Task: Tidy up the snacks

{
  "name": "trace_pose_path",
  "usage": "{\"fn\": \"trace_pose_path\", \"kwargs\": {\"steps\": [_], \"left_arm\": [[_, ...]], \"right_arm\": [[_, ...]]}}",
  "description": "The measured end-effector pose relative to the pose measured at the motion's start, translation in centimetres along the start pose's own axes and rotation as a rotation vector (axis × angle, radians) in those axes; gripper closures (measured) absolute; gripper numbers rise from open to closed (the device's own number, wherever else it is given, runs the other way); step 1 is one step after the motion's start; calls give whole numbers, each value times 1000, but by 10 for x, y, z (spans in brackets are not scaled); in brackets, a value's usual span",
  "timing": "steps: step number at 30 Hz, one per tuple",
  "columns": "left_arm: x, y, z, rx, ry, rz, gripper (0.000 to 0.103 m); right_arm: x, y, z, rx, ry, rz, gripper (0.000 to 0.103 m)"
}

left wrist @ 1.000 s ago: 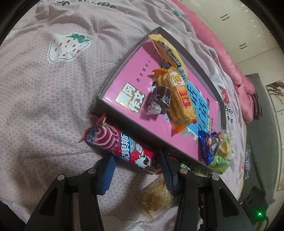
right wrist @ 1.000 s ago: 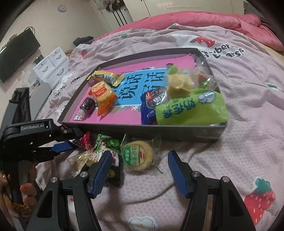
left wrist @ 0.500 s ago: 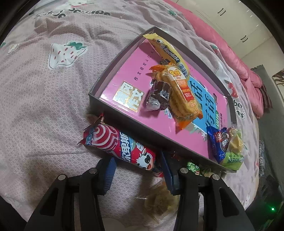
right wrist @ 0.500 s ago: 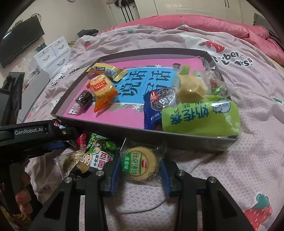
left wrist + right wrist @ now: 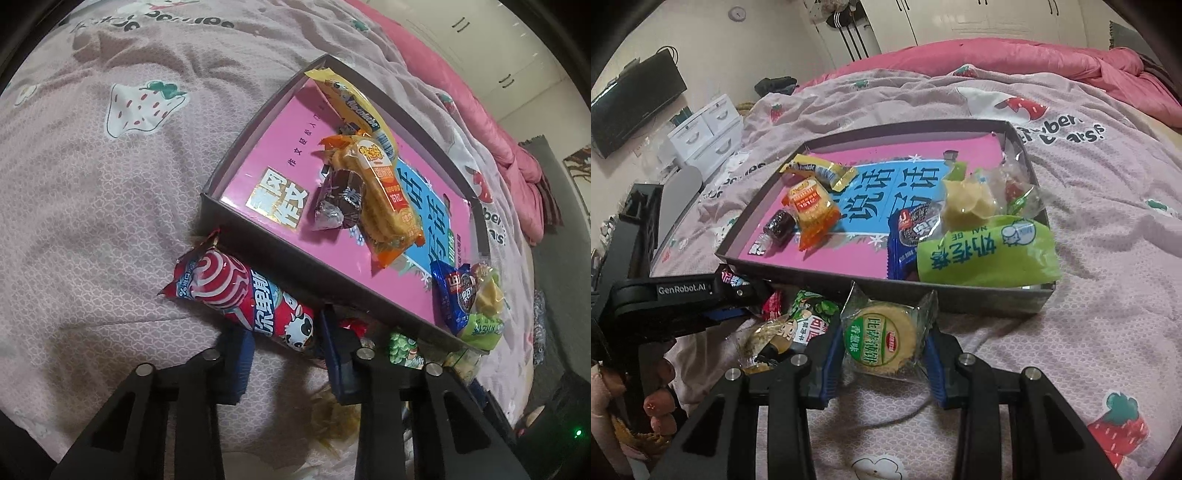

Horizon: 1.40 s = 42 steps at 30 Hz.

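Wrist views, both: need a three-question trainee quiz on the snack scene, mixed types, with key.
1. True or false: the round cracker pack lies inside the grey box.
2. Which snack is between the left gripper fingers? A) red swirl-print pack B) orange biscuit pack C) blue cookie pack
3. Fill in, right wrist view: the lime-green pack lies in the box's ___ right corner.

Key
1. False: it lies on the bedspread in front of the box, between the right gripper fingers, which have just been closing on it.
2. A; those fingers have just been closing too.
3. near
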<state>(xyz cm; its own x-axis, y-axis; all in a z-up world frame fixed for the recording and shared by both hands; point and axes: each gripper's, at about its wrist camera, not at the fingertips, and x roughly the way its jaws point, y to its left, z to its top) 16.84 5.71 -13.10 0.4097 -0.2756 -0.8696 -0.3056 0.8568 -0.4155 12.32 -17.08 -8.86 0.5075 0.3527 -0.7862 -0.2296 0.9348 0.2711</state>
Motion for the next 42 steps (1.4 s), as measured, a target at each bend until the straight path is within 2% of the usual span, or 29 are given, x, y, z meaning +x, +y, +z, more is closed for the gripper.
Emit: {"fn": "trace_pose_path", "kwargs": {"steps": [10,24,42], "left_arm": [[-11,4,-10,25,21,-23,81],[-28,11,-17,41,13,-31,83],[-54,1,-21,118,-54,-12,87]], "right_arm": [[-7,4,0,-12,-13,38,64],[-16,6,0,-17,-24,63,64],[-25,6,1,-15,-56,73,64]]}}
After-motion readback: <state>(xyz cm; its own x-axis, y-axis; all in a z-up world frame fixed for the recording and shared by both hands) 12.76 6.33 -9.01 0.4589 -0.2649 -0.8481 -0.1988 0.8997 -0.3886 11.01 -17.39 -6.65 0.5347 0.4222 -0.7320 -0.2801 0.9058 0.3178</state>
